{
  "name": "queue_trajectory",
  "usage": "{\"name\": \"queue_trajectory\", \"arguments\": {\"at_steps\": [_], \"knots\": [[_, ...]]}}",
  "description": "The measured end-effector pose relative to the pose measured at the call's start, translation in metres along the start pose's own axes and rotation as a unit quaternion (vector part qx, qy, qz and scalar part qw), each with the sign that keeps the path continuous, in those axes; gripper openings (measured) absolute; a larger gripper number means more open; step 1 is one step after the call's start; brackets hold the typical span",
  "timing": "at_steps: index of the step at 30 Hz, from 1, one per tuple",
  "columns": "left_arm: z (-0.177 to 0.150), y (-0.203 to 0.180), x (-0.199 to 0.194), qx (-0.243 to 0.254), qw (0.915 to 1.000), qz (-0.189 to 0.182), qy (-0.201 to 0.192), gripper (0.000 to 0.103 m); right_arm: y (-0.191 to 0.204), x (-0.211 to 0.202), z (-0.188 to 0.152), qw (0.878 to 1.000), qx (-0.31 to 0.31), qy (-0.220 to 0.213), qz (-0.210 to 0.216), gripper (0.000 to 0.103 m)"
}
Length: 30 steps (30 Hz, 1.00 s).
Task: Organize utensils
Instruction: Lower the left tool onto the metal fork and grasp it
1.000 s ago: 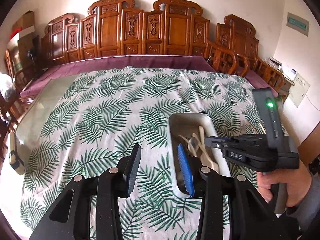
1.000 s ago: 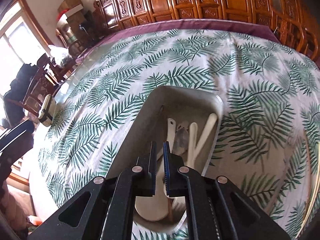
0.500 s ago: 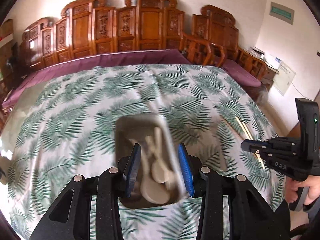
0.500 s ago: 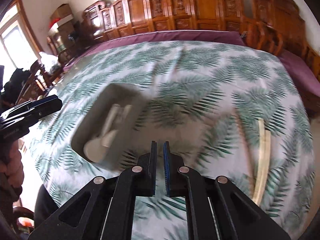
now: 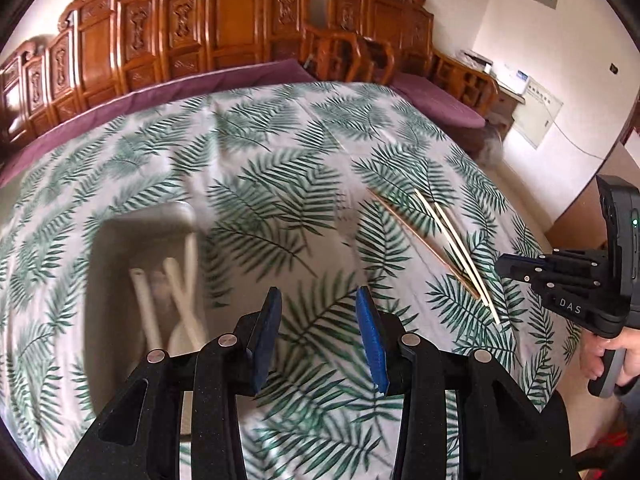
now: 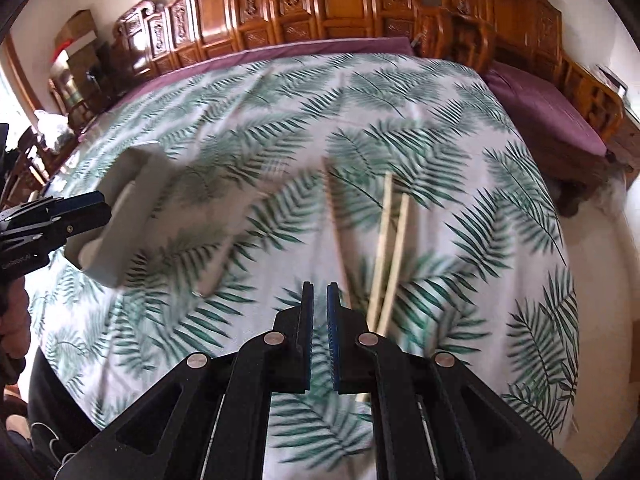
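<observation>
Tray blurred, white spoons inside barely resolved. Chopsticks on leaf-print cloth well right of tray. Left gripper released, empty. Right gripper nearly closed, jaws just parting, nothing between; near chopstick ends hidden behind it.

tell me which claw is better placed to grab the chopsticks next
Right. The right claw hangs just beside the chopsticks, empty; the left claw sits nearer the tray.
</observation>
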<state>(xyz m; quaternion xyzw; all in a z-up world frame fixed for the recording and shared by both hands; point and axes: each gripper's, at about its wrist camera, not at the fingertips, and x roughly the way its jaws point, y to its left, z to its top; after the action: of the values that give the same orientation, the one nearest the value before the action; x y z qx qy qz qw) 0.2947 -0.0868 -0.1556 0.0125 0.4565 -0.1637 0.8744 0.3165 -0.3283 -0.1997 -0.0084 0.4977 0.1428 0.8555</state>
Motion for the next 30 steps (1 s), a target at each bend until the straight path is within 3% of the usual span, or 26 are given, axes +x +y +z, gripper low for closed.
{"name": "queue_trajectory", "arguments": {"at_steps": [10,15,19,20,21,30], "knots": [[0.009,-0.025,0.046,0.014,0.9995,-0.005,0.028,0.037,-0.044,0.037,-0.006,0.999,0.038,0.023,-0.010,0.013],[0.012,-0.030,0.064,0.021,0.9990,-0.001,0.040,0.036,-0.041,0.051,-0.005,0.999,0.034,0.031,-0.002,0.013],[0.014,-0.033,0.074,0.024,0.9987,0.002,0.045,0.036,-0.040,0.055,-0.001,0.999,0.030,0.032,-0.023,0.013],[0.015,-0.033,0.077,0.023,0.9986,0.003,0.046,0.036,-0.041,0.057,-0.001,0.998,0.026,0.034,-0.038,0.005],[0.016,-0.033,0.080,0.020,0.9986,0.004,0.048,0.036,-0.040,0.058,0.000,0.998,0.023,0.034,-0.045,0.005],[0.029,-0.037,0.101,0.017,0.9983,0.007,0.055,0.036,-0.044,0.061,-0.003,0.998,0.028,0.026,-0.041,0.006]]}}
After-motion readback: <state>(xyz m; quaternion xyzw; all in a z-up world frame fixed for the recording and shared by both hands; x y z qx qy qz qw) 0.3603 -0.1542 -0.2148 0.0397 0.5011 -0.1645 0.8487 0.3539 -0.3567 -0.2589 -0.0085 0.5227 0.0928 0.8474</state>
